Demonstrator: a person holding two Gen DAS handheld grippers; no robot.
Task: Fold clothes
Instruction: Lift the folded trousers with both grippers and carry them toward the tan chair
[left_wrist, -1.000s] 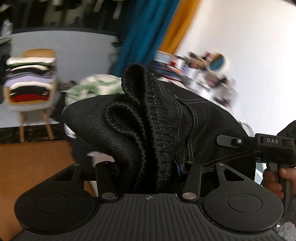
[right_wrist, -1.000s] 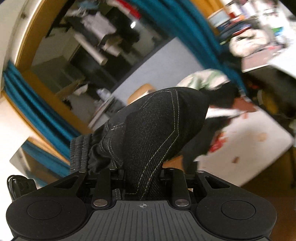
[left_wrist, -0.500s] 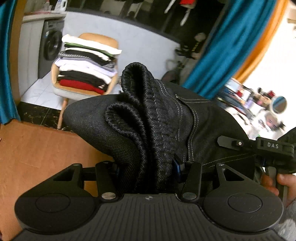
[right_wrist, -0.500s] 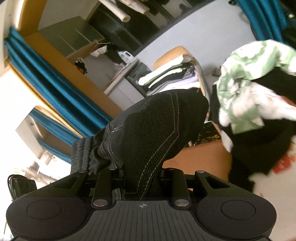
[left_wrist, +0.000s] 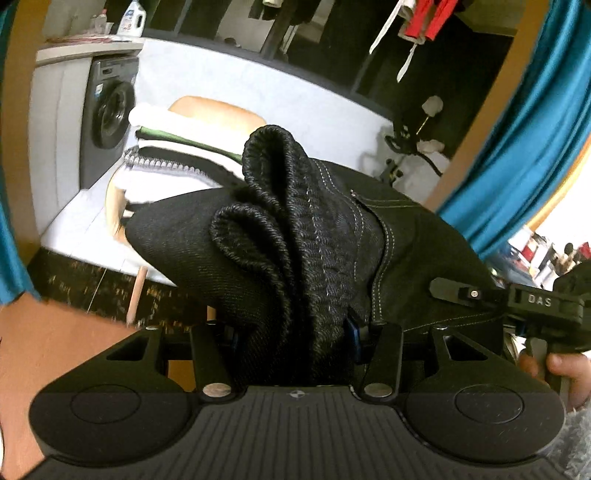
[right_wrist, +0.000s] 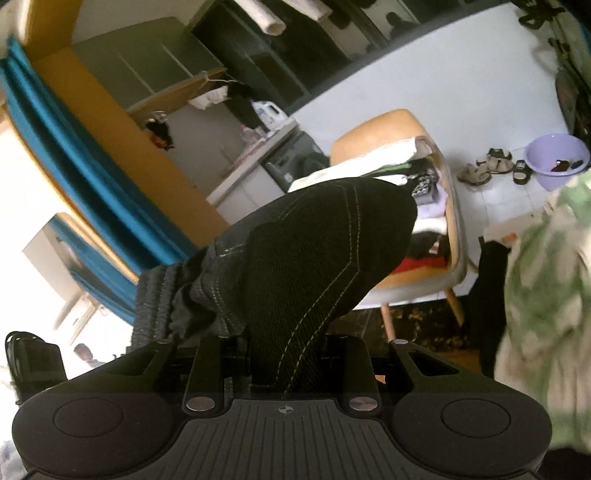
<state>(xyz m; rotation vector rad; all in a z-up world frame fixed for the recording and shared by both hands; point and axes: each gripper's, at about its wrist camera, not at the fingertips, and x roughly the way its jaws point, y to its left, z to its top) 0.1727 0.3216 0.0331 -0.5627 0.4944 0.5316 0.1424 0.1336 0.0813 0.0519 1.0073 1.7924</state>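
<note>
Going left to right from my left wrist cam: there's a grey front-loading washing machine (left_wrist: 110, 122) over on the left with a detergent bottle (left_wrist: 133, 16) up on the counter above it, then a wooden chair (left_wrist: 207, 110) with a stack of folded clothes (left_wrist: 166, 162) on it, partly hidden behind what I'm carrying. Dead center, my left gripper (left_wrist: 295, 332) is clamped tight on a bunched-up pair of black jeans (left_wrist: 280, 236), held up in the air, ribbed band folded over itself and pale stitching running down the denim. Off to the right there's a teal curtain (left_wrist: 532, 129), and at the far right edge you can see my right gripper (left_wrist: 517, 299) side-on with my fingers (left_wrist: 565, 365) wrapped round its handle. Same deal from the right wrist cam: teal curtain (right_wrist: 74, 173) on the left, then my right gripper (right_wrist: 284, 354) squeezed shut on another part of the same jeans (right_wrist: 325, 254), a seam curving down into the jaws. Behind the denim is the chair (right_wrist: 424, 273) with the folded pile (right_wrist: 424, 206), further right some sandals (right_wrist: 487, 166) and a lavender basin (right_wrist: 554, 155) on the white floor, and a blurry green-and-white garment (right_wrist: 546, 295) filling the right edge.
</note>
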